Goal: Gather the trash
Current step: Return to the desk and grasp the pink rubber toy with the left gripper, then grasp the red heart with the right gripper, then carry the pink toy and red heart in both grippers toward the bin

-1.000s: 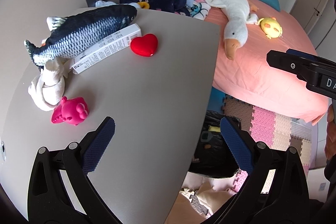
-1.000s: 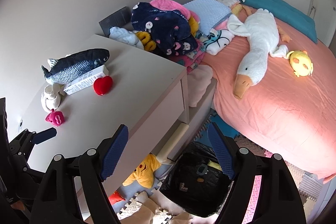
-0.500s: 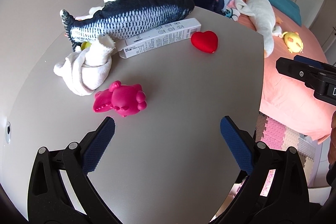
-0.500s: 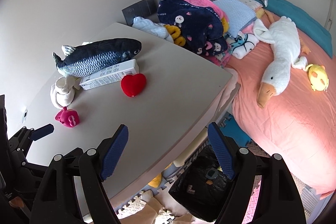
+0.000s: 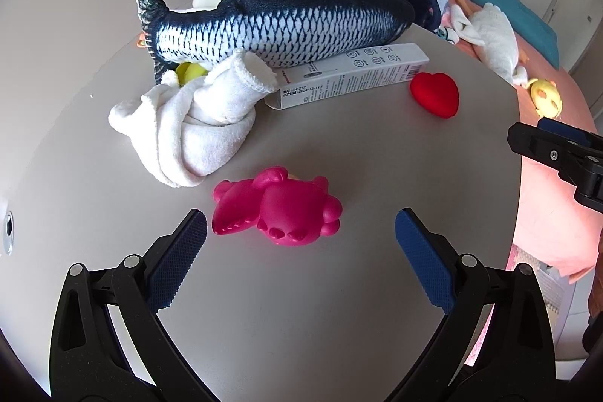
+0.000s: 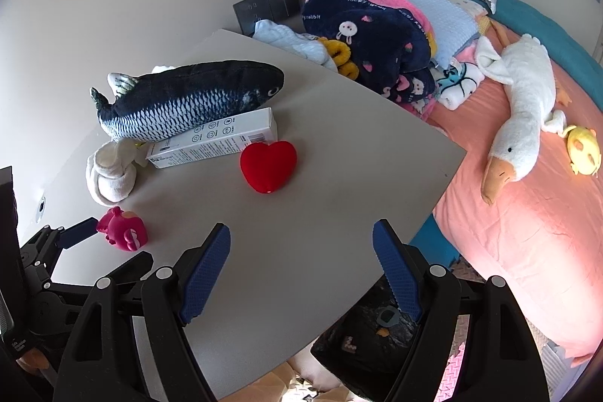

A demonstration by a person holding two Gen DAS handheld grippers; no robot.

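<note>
Two tools, both wide open and empty: the left tool [image 5: 300,226] has closed in on the pink toy [image 5: 277,211], now between its fingers on the table [image 5: 339,307]; right tool [image 6: 301,266] hovers; trash bag [image 6: 361,345] below.

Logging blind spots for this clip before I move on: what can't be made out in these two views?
- Small yellow object, left wrist view: mostly hidden by the white cloth and the plush fish; can't be identified.
- Contents of the black bag, right wrist view: hidden by the table edge and the right hand-held gripper.
- Fine print on the white box: too small to read.
</note>
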